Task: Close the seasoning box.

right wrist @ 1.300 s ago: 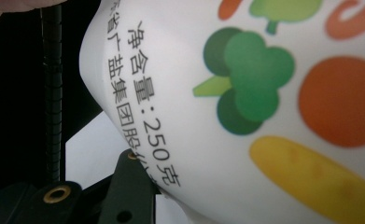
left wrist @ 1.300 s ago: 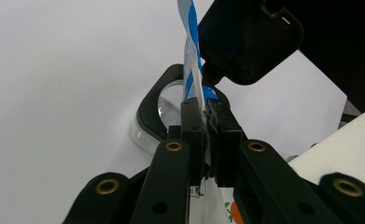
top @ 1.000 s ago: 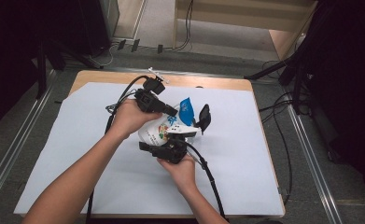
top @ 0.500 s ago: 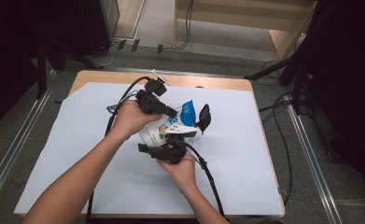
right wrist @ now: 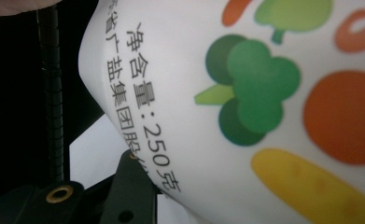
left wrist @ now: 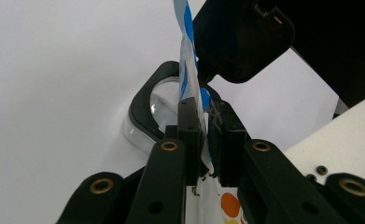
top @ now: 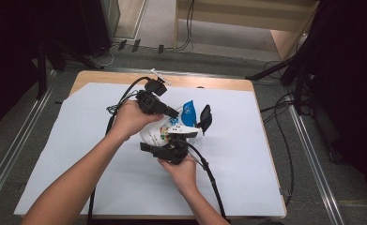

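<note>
Bag (top: 164, 133), white with blue top and printed vegetables, held up over white sheet (top: 247, 154) at table centre in high view, between left gripper (top: 169, 111) above and right gripper (top: 174, 145) below, black clip-like piece (top: 204, 118) just beside blue top. Left gripper view: jaws pressed together, pinching bag's upper edge (left wrist: 189, 70), clear black-rimmed object (left wrist: 154, 105) lying beyond. Right gripper view: bag's printed face (right wrist: 264, 93) close against lens, one jaw touching its lower edge, jaws just closing further, grip not determinable.

Recording lab workstation

We see a wooden table (top: 209, 82) under white sheeting (top: 247, 154), floor rails (top: 12, 154), loose cables (top: 284, 117) and dark stands (top: 42, 61).
</note>
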Motion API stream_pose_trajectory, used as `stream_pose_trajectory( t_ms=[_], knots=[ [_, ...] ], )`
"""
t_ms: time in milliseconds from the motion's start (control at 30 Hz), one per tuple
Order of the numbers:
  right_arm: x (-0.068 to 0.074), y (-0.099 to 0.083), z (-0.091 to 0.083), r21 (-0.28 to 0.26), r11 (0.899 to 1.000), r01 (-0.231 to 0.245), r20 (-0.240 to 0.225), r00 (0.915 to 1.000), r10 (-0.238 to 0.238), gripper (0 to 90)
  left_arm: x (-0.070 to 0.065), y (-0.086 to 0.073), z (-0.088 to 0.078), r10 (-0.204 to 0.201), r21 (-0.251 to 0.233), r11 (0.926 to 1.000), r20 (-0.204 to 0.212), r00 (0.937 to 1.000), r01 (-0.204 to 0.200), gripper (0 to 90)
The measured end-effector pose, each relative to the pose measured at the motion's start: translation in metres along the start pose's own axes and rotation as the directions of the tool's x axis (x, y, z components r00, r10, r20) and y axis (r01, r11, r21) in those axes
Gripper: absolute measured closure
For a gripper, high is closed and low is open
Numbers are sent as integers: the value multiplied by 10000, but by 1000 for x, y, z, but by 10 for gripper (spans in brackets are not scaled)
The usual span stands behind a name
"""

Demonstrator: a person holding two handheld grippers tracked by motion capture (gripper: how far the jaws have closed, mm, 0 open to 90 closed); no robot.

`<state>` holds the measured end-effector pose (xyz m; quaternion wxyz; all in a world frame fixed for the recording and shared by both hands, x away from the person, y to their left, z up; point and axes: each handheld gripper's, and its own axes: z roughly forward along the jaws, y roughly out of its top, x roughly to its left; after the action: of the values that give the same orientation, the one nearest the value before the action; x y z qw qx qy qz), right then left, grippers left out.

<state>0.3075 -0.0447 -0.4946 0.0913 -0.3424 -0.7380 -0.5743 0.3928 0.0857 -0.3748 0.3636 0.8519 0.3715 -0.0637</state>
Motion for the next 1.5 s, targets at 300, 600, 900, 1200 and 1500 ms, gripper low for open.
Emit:
stream_pose_trajectory(
  t_ms=[300,600,900,1200,1500],
  knots=[
    [-1,2,-3,-290,9993,-239,-536,9983,223,691,1,-2,-3,196,125,9997,298,9994,-200,831],
    [-1,3,-4,-192,9996,-190,-532,9984,179,683,-1,-1,-2,103,75,9999,-99,9999,-103,870],
    [2,4,-1,17,10000,83,-235,9997,-83,667,0,-2,-4,147,43,9999,-187,9997,-146,873],
    [3,9,1,4,10000,89,-213,9997,-88,678,1,-2,-9,88,-99,9999,-279,9996,-91,873],
    [5,10,2,74,9997,212,-21,9998,-212,677,0,-2,-9,-40,-213,9998,-285,9996,34,872]
  ],
)
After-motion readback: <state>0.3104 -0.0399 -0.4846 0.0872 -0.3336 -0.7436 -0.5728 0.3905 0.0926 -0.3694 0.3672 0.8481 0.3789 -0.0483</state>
